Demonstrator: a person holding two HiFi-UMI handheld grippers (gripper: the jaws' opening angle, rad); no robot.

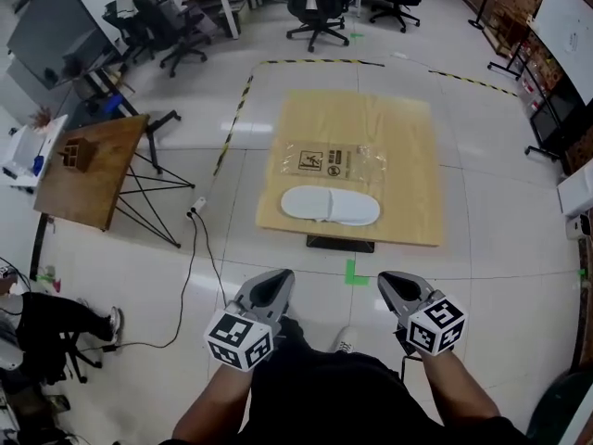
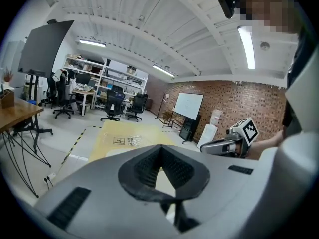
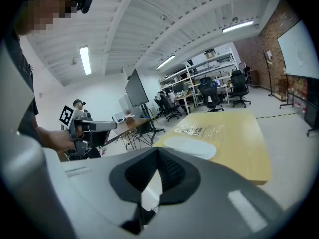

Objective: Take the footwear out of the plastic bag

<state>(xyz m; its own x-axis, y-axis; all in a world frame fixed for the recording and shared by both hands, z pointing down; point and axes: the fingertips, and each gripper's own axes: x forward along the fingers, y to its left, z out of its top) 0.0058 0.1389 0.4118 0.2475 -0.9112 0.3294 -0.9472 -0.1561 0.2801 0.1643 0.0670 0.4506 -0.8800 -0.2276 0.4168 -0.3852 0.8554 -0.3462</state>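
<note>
A pair of white slippers lies side by side on the low wooden table, near its front edge. Just behind them lies the clear plastic bag, flat, with printed labels. My left gripper and right gripper hang shut and holding nothing near my body, well short of the table. The right gripper view shows its own shut jaws, the slippers and the bag beyond them. In the left gripper view its jaws are shut, with the bag far ahead.
A wooden side table on thin black legs stands to the left. A cable runs across the tiled floor. Office chairs stand at the back. Green tape marks the floor before the table. A seated person is at lower left.
</note>
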